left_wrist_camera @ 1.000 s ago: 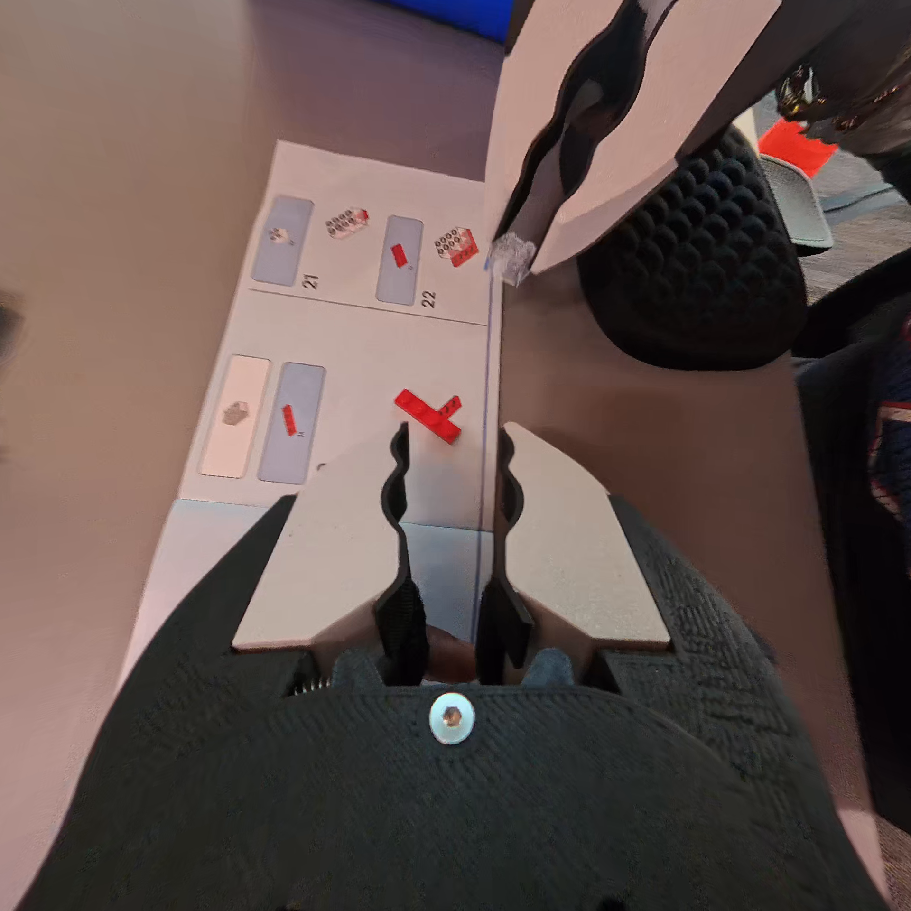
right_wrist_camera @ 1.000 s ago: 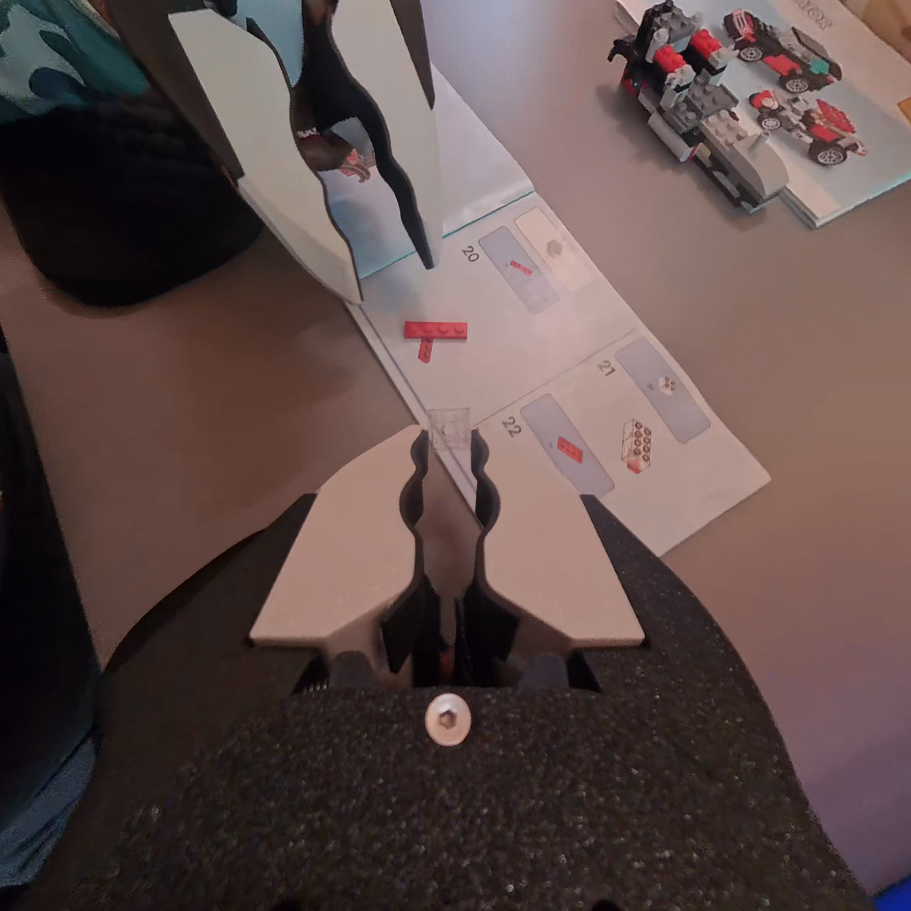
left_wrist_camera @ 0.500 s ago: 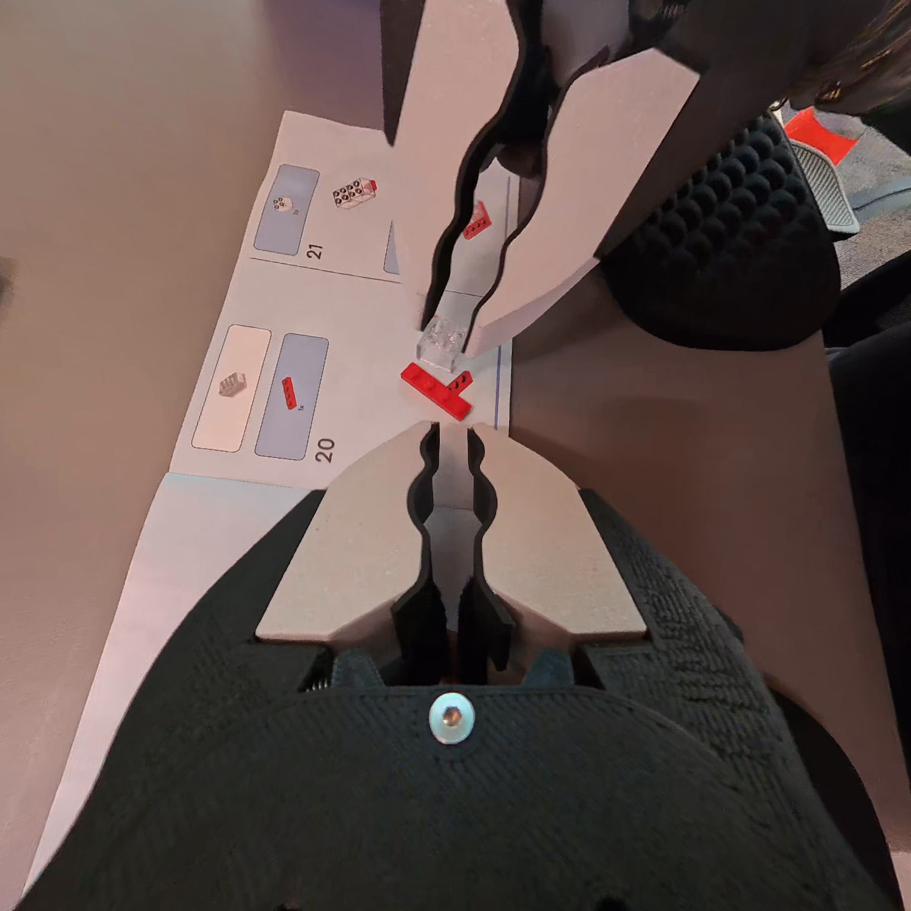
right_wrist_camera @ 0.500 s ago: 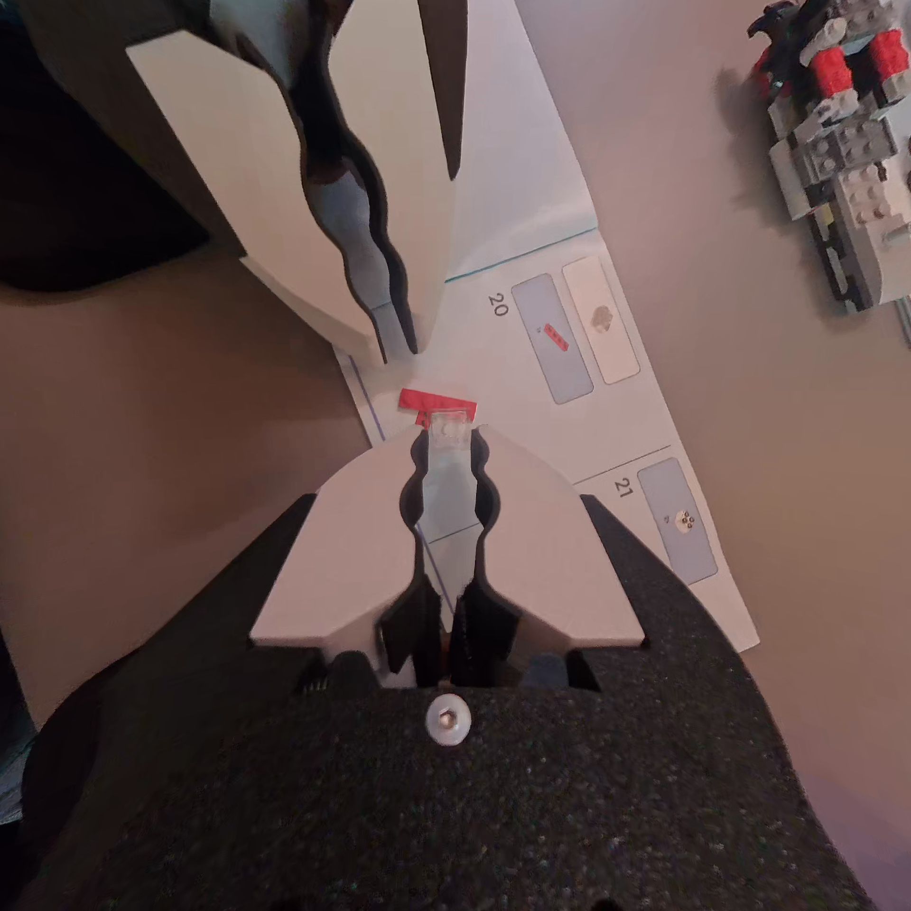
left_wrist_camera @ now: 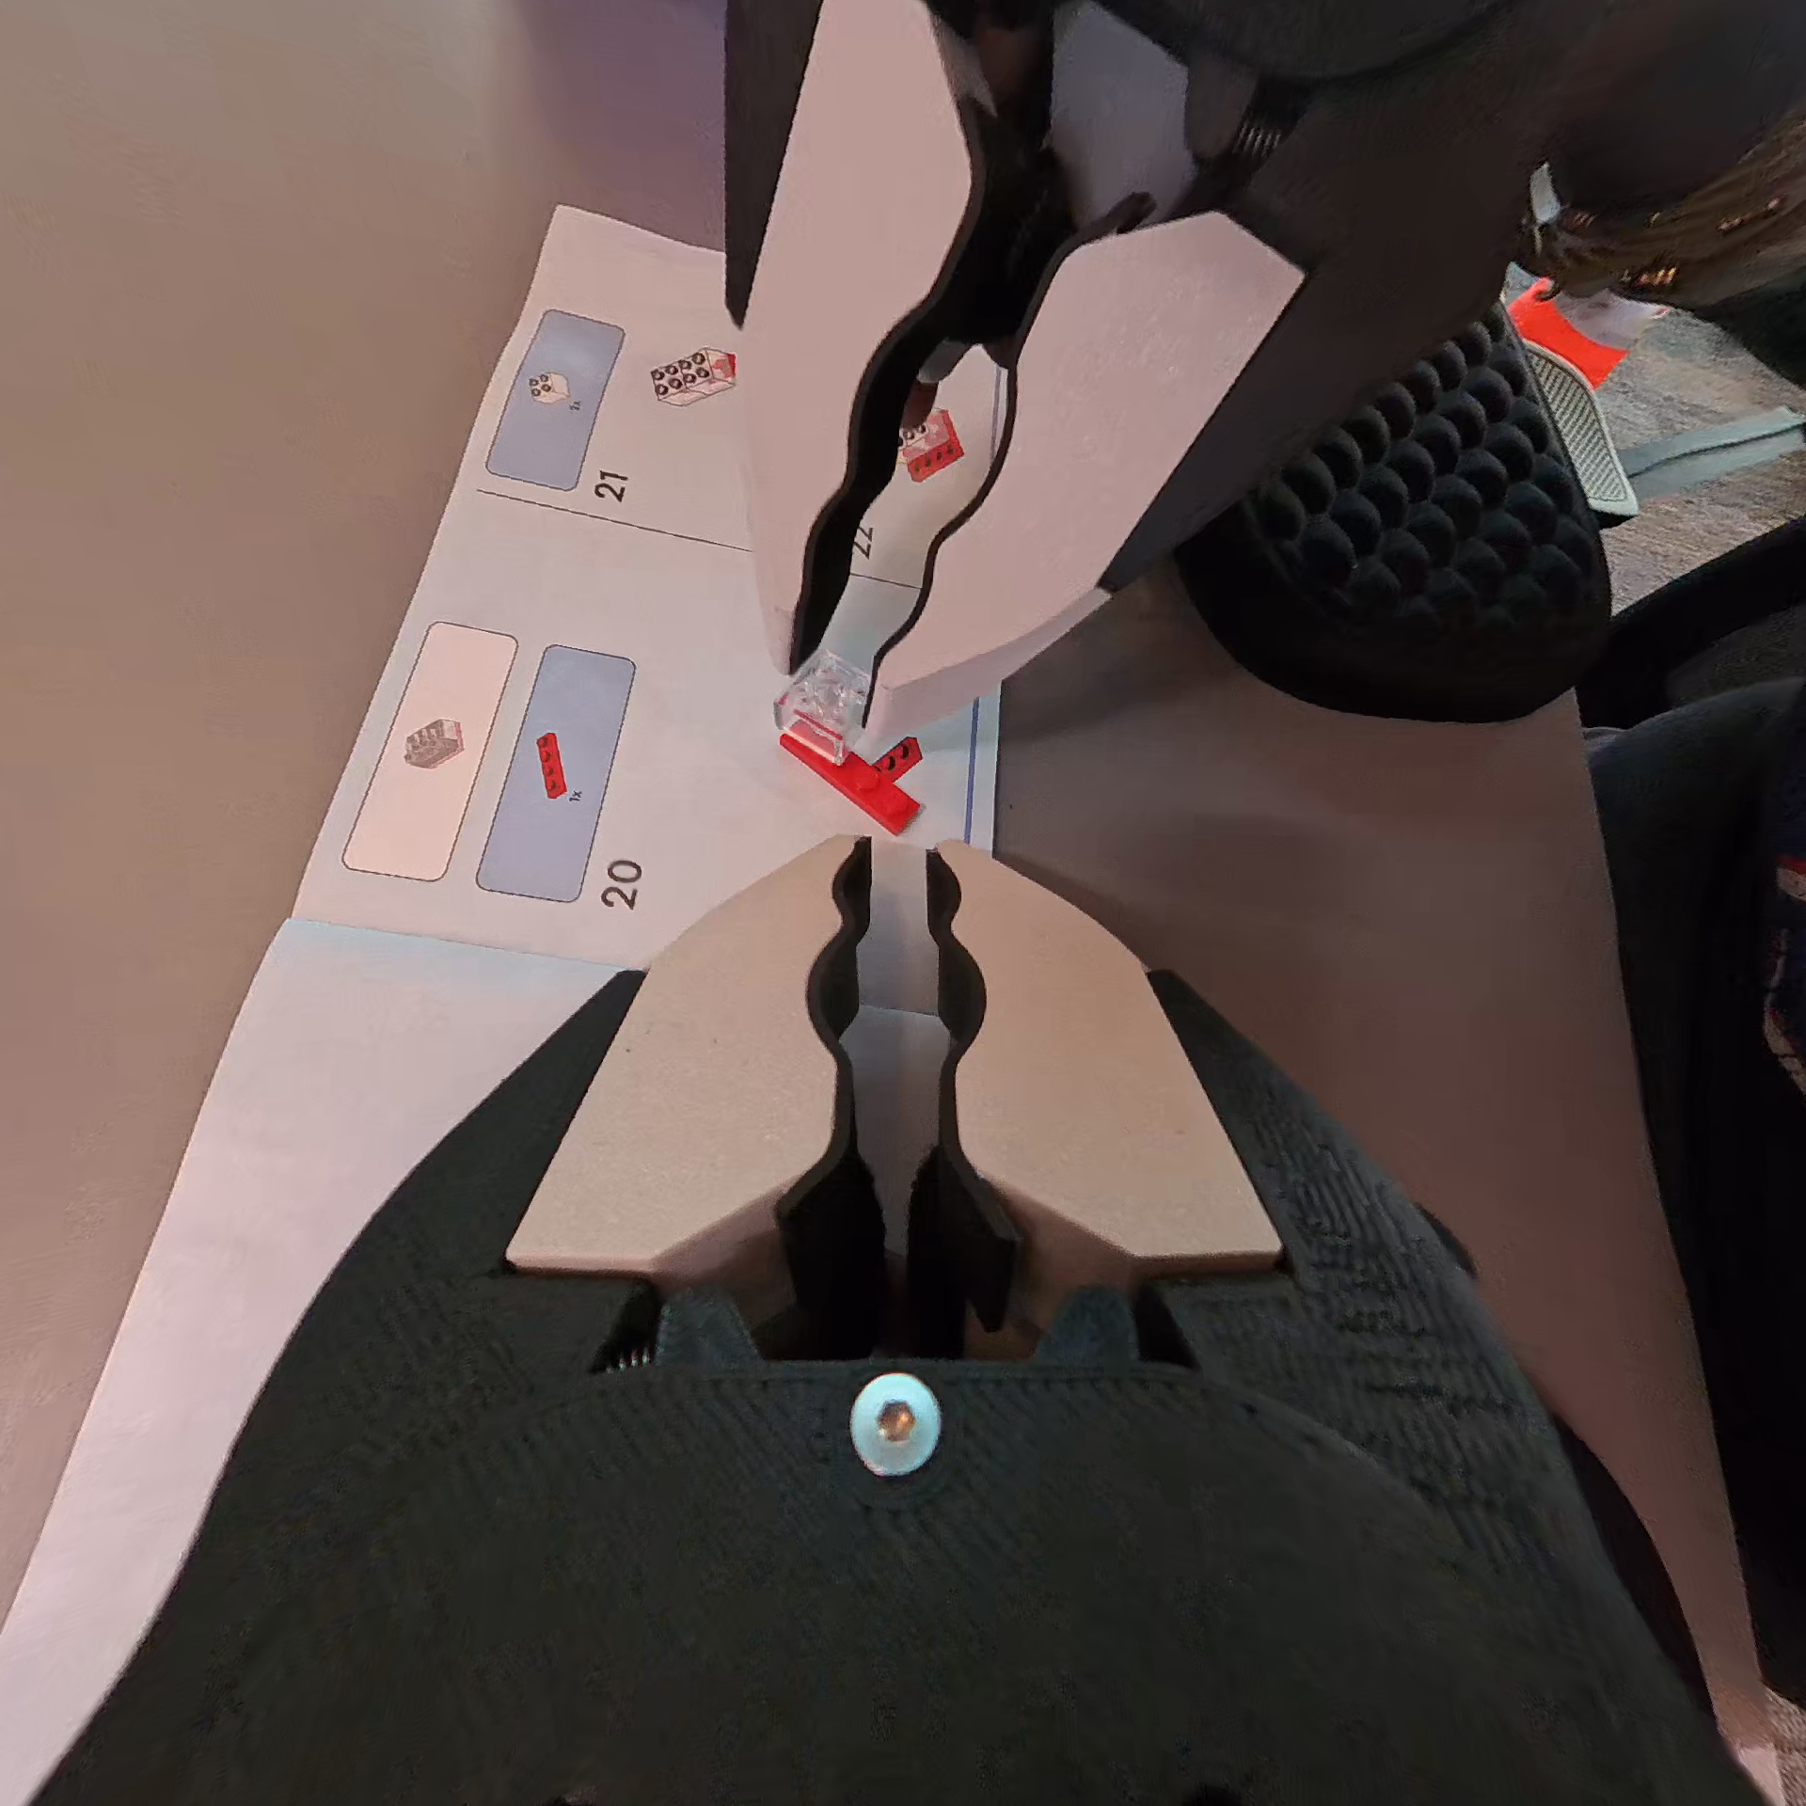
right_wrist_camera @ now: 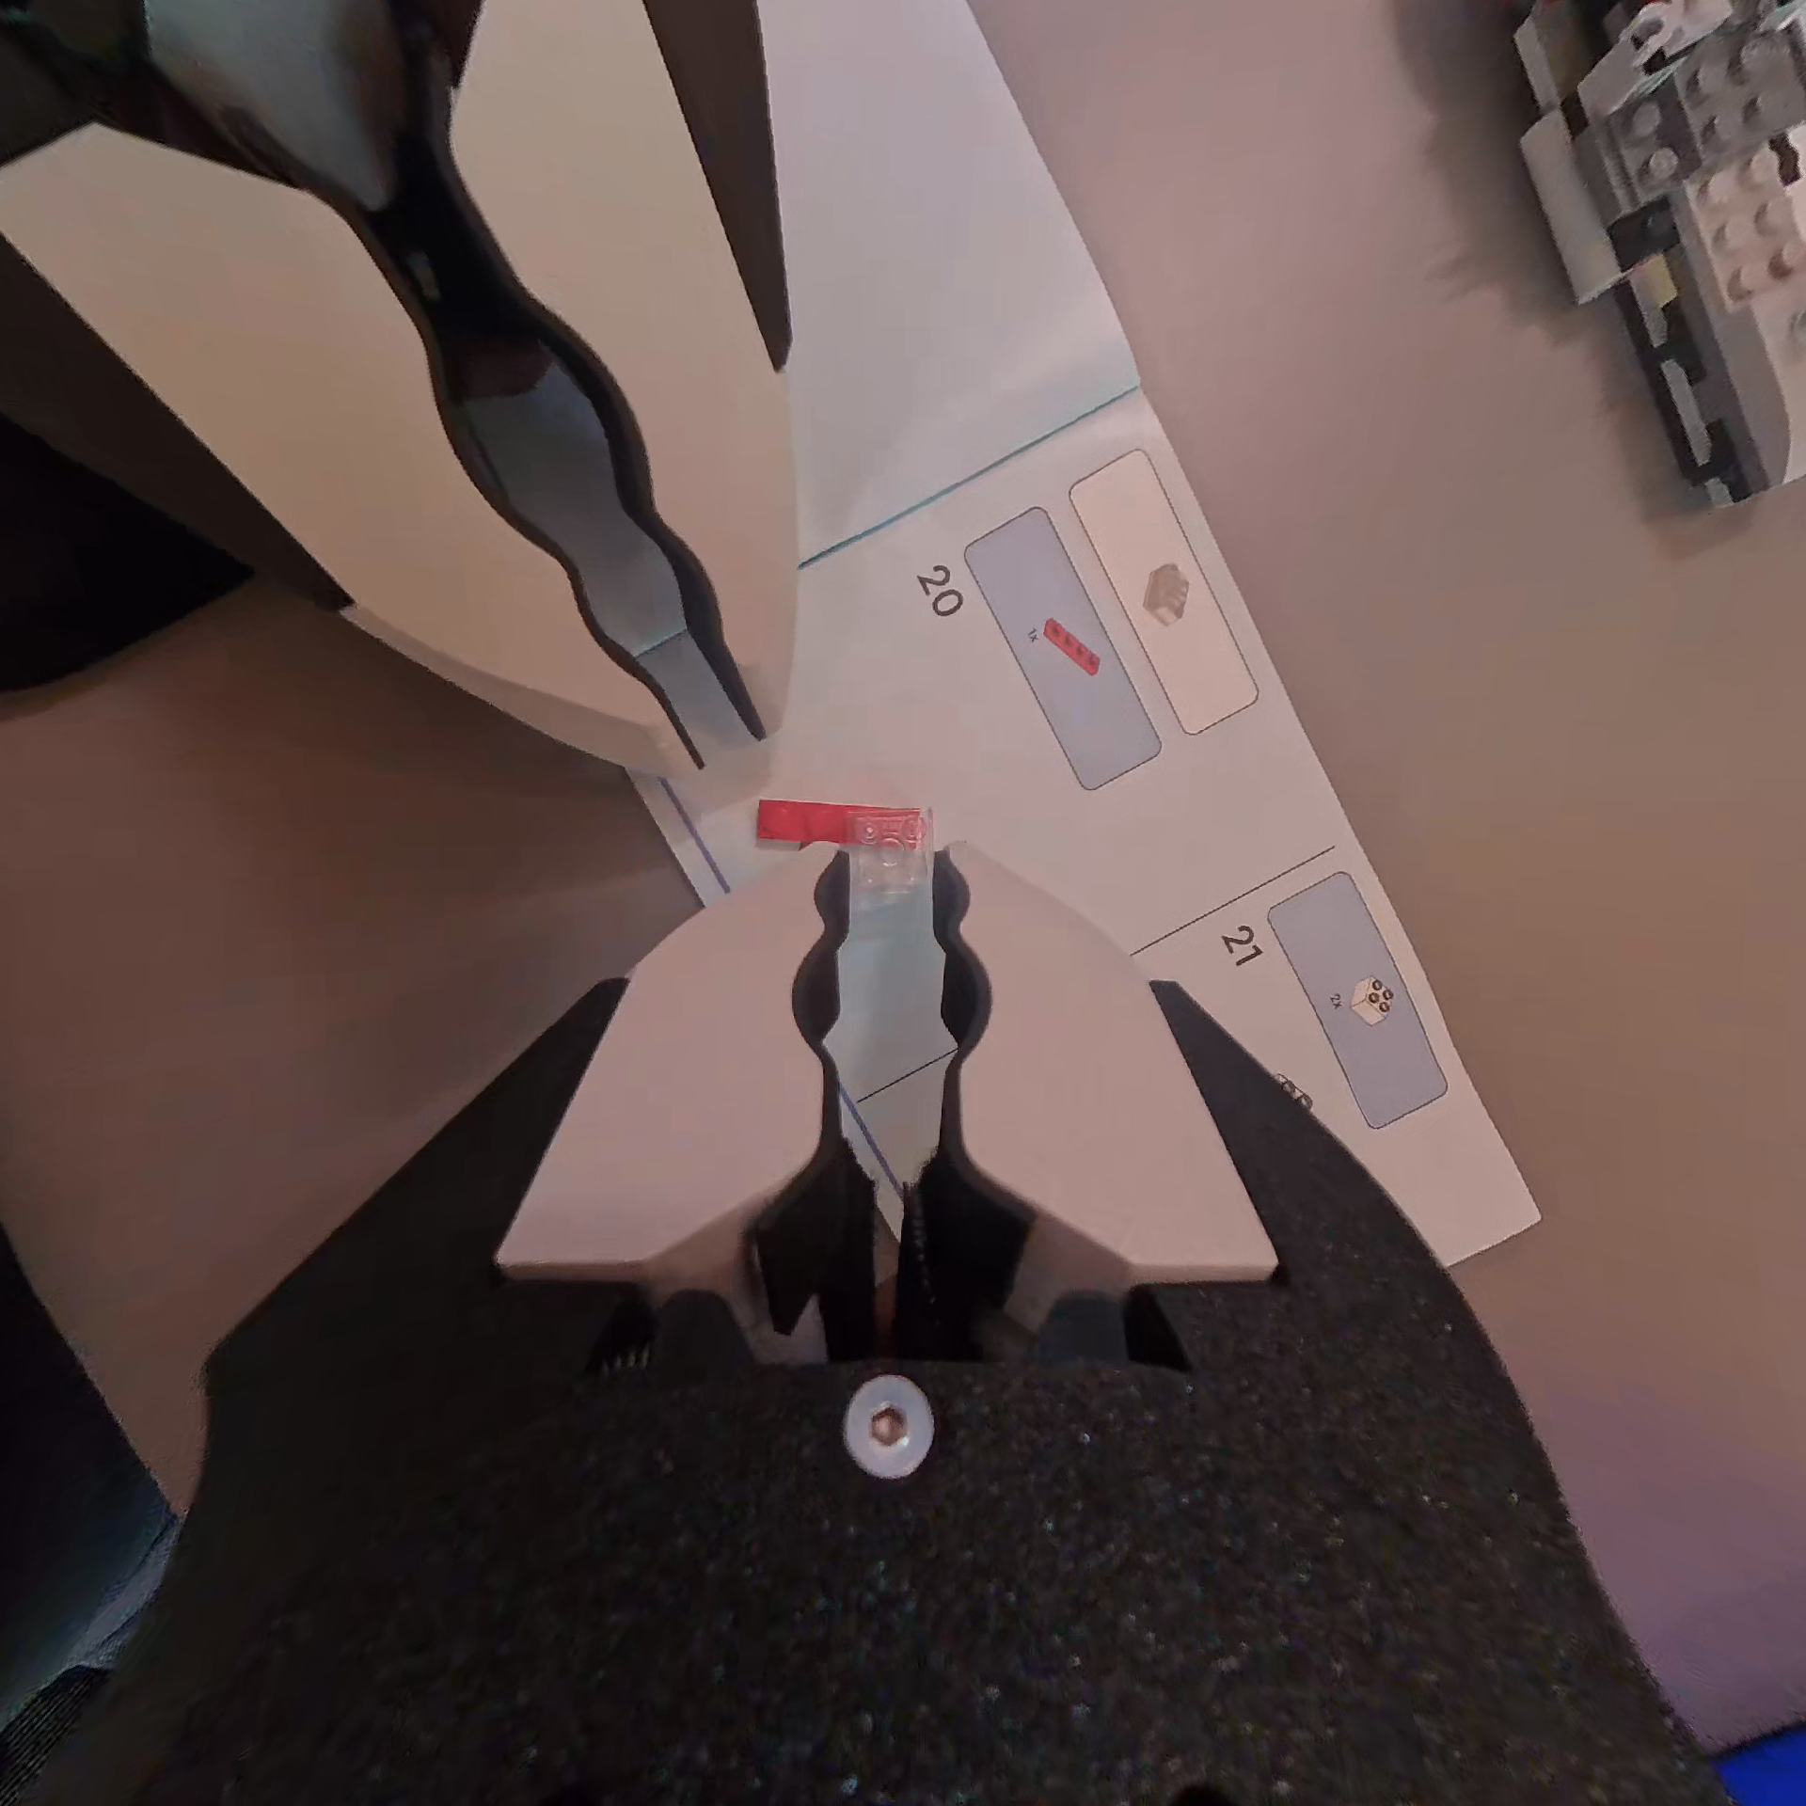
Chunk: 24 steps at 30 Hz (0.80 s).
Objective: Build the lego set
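A red T-shaped pair of plates (left_wrist_camera: 860,782) lies on the white instruction sheet (left_wrist_camera: 684,606), near the sheet's edge. My right gripper (left_wrist_camera: 831,674) comes down from above, shut on a small clear brick (left_wrist_camera: 824,704). The brick rests on the far end of the long red plate. In the right wrist view the clear brick (right_wrist_camera: 889,850) sits between my right gripper's tips (right_wrist_camera: 889,860), over one end of the red plate (right_wrist_camera: 796,819). My left gripper (left_wrist_camera: 896,850) is empty, its jaws a narrow gap apart, tips just short of the plate's near end. It shows opposite in the right wrist view (right_wrist_camera: 723,743).
A grey and black lego vehicle (right_wrist_camera: 1661,195) stands on the brown table (right_wrist_camera: 1368,342), beyond the sheet (right_wrist_camera: 1270,811). A black dimpled cushion (left_wrist_camera: 1397,547) lies at the table's edge behind my right gripper. A person's dark clothing (left_wrist_camera: 1710,977) is past that edge. My left and right fingertips are right by each other.
My right gripper carried the clear brick from the sheet's edge over to the red plates and lowered it onto the long plate's end. My left gripper narrowed its jaws and moved closer to the plates.
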Motion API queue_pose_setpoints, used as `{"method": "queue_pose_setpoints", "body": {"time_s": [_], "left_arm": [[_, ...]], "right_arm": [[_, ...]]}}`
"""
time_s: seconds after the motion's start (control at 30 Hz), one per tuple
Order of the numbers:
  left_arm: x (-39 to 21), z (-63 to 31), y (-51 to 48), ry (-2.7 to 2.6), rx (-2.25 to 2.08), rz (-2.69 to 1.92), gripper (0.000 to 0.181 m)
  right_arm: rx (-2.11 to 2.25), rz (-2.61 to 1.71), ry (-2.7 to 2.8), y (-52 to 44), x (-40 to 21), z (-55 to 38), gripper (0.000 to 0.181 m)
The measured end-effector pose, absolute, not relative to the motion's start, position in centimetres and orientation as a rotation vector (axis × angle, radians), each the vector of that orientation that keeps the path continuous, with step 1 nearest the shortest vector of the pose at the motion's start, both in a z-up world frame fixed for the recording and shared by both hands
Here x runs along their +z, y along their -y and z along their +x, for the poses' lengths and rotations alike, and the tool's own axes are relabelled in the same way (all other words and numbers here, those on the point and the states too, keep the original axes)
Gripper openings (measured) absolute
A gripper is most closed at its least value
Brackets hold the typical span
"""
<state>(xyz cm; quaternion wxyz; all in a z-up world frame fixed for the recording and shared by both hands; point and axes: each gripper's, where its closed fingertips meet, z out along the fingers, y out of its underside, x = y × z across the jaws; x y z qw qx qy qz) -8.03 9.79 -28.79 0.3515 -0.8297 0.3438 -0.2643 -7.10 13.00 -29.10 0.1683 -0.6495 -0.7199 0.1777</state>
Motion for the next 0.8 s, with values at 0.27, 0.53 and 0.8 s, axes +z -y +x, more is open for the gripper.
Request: {"method": "queue_pose_setpoints", "body": {"time_s": [0.27, 0.53, 0.8], "left_arm": [[-29.1, -7.8, -10.4, -0.865, -0.627, -2.155, 0.006], [-29.6, -7.6, -10.5, -0.870, -0.623, -2.179, 0.003], [-30.0, -7.4, -10.4, -0.886, -0.644, -2.210, 0.000]], "right_arm": [[0.486, -1.870, 2.056, -12.8, -29.2, -7.1, 0.016], [0.450, -1.903, 2.055, -12.8, -29.3, -7.0, 0.016], [0.317, -1.950, 2.118, -12.8, -29.6, -6.8, 0.016]]}}
